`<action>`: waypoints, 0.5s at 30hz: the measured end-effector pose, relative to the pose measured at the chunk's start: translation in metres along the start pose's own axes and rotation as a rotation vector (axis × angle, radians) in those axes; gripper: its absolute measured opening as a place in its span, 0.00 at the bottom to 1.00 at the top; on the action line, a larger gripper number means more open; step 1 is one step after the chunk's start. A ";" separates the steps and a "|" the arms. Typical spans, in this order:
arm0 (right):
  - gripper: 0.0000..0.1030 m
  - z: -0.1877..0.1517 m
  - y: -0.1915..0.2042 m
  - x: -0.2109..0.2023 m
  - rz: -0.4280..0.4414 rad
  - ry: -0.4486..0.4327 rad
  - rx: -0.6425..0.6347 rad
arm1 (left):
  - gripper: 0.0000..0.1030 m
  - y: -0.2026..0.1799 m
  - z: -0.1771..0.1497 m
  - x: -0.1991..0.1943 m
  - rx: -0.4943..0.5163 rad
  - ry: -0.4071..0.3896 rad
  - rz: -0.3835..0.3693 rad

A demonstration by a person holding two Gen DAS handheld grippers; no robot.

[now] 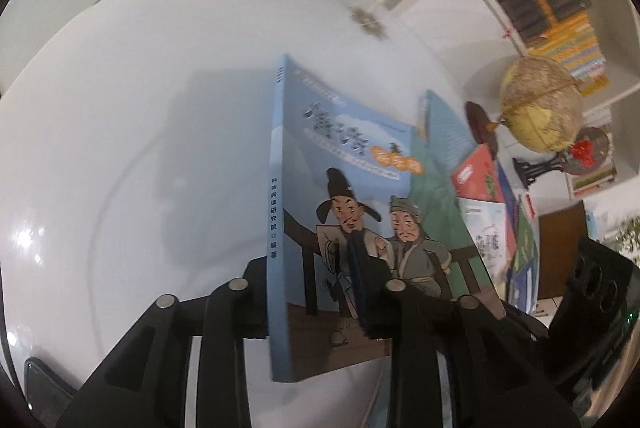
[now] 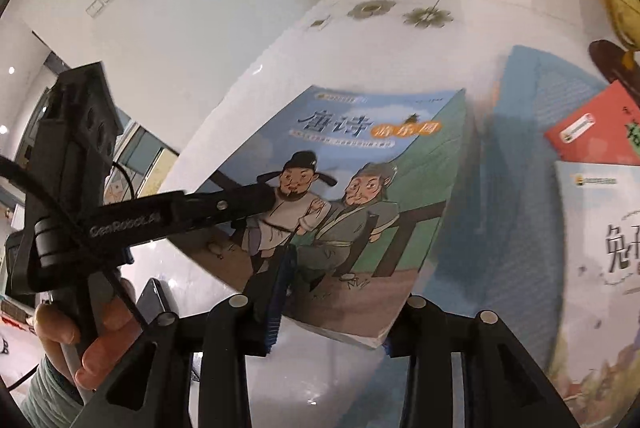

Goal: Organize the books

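White desk (image 1: 120, 148): picture book (image 1: 344, 156) upright at centre, front cover facing right, leaning toward blue panel (image 2: 520, 148) and red book (image 2: 592, 132) beyond. Spine runs straight up and away from both tongs. Left tongs (image 1: 316, 280) straddle spine edge low down, one finger across cover. Right tongs (image 2: 340, 292) straddle bottom edge near open corner. Both look slackened, pads not pinching, book between them. Whether bottom edge rests on desk unclear. Row lies rightward; right hand nearer.
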State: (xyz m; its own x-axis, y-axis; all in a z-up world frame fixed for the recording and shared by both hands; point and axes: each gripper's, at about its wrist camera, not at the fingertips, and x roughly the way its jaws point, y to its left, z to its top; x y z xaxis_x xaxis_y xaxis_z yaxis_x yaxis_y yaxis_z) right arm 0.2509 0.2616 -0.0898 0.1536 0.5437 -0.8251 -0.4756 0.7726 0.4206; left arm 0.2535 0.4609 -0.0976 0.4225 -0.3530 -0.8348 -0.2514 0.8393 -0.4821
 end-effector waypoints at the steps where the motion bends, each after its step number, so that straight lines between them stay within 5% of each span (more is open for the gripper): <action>1: 0.40 -0.001 0.001 0.004 0.006 0.015 -0.002 | 0.31 0.005 0.000 0.002 -0.019 0.004 0.020; 7: 0.52 -0.029 -0.007 0.025 0.093 0.201 -0.004 | 0.34 0.027 -0.012 -0.010 -0.087 -0.038 0.214; 10: 0.52 -0.060 -0.021 0.005 0.097 0.232 -0.008 | 0.34 0.017 -0.025 -0.021 -0.062 -0.063 0.225; 15: 0.53 -0.097 -0.066 -0.060 0.040 0.163 0.061 | 0.34 -0.042 -0.056 -0.027 0.052 -0.082 0.192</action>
State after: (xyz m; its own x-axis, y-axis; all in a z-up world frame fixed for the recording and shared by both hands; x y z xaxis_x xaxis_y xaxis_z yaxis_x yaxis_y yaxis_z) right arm 0.1892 0.1465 -0.1045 -0.0087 0.5177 -0.8555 -0.4240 0.7729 0.4720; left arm 0.2040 0.4120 -0.0693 0.4413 -0.1519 -0.8844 -0.2896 0.9087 -0.3005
